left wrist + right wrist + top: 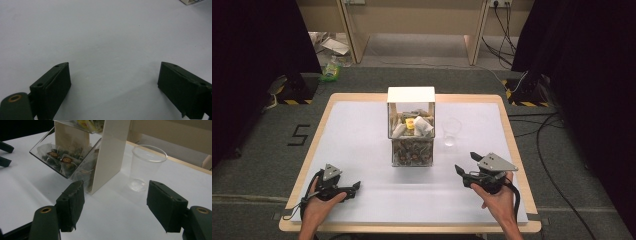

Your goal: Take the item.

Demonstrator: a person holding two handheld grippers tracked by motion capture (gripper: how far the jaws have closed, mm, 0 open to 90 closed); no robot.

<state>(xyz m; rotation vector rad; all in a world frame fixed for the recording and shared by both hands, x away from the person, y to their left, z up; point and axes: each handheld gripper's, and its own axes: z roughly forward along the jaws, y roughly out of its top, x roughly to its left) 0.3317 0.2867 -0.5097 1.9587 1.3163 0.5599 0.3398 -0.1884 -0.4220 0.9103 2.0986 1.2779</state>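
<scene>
On the white tabletop point(362, 140), the tea-bag dispenser point(411, 127) stands mid-frame, clear cup point(452, 132) just right. My right gripper point(115, 205), released and empty, approaches; next, line up on a tea bag point(66, 160). Left gripper point(113, 85) rests released.

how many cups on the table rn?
1. A clear plastic cup stands upright on the white table, just right of the tea bag dispenser, ahead of the right gripper. None seem hidden.
</scene>
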